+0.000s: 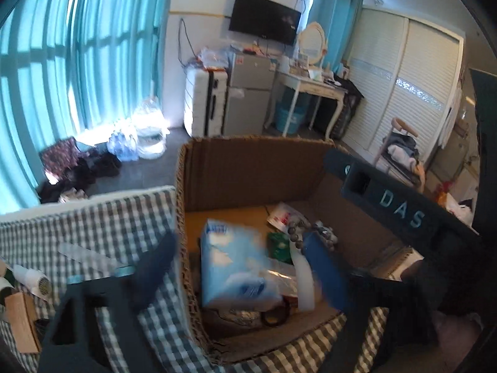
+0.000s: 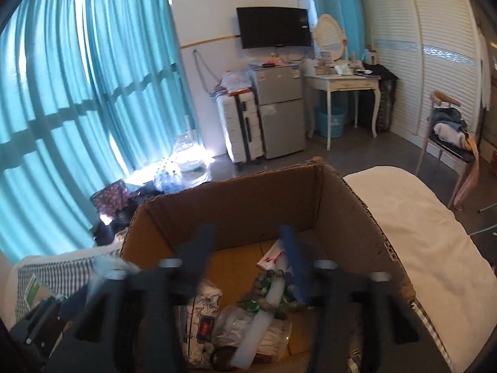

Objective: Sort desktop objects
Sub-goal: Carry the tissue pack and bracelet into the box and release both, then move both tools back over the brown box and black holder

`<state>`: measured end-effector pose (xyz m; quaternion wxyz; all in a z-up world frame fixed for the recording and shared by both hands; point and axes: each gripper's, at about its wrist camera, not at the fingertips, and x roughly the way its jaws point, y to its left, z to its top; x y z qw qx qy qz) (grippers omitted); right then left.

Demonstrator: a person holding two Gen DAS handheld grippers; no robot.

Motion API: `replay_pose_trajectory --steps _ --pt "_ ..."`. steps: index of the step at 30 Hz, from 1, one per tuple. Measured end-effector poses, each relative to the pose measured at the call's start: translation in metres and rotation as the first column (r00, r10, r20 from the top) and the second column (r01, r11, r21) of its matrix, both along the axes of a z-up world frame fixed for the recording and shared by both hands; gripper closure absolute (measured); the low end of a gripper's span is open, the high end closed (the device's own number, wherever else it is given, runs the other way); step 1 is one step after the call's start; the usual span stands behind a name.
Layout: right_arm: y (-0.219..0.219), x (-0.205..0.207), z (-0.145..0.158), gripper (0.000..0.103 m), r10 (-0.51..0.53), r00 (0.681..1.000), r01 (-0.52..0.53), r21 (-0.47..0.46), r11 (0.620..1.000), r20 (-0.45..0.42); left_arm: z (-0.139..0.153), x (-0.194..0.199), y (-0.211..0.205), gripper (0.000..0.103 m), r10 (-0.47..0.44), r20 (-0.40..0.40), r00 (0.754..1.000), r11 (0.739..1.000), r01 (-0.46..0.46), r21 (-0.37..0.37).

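Cardboard box (image 1: 248, 168): one, at centre. Blue-and-white tissue pack (image 1: 233, 267): one, inside. White tube (image 2: 264, 310): one, inside. Bead string (image 1: 298, 230): one. Green packet (image 1: 279, 244): one, at 3 o'clock of the tissue pack. Clear ruler (image 1: 90, 256): one, at 9 o'clock of the box.

Checked bedcover (image 1: 124, 217) – cardboard box (image 1: 248, 168) and ruler (image 1: 90, 256)

Daylight glows through the curtains (image 1: 77, 71), glaring on the floor (image 2: 186, 161); fisheye bends edges, and the near foreground looks perhaps motion-blurred.
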<state>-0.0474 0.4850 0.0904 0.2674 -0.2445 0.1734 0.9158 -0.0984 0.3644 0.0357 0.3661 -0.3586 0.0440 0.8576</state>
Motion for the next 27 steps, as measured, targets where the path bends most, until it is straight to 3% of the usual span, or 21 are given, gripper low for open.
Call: replay_pose_trajectory --steps 4,13,17,21,27 --pt "0.002 0.003 0.003 0.031 0.004 1.000 -0.005 -0.021 1.000 -0.023 0.002 0.002 -0.003 0.000 -0.018 -0.016 1.000 1.000 0.018 -0.015" --pt "-0.016 -0.002 -0.002 0.031 0.117 0.990 -0.120 -0.031 0.992 -0.078 0.014 -0.007 -0.080 0.000 0.190 -0.009 0.982 0.981 -0.191 -0.039" --pt "-0.047 -0.002 0.001 0.031 0.210 0.970 -0.215 -0.031 0.976 -0.120 0.028 -0.003 -0.141 0.000 0.322 -0.043 0.946 0.946 -0.323 -0.012" --pt "-0.089 0.003 0.005 0.031 0.331 0.930 -0.340 -0.035 0.940 -0.161 0.035 0.006 -0.203 0.000 0.444 -0.072 0.893 0.895 -0.446 -0.018" --pt "-0.156 0.006 0.005 0.031 0.483 0.858 -0.488 0.015 0.873 -0.176 0.015 0.016 -0.282 0.000 0.566 -0.093 0.819 0.815 -0.573 -0.082"
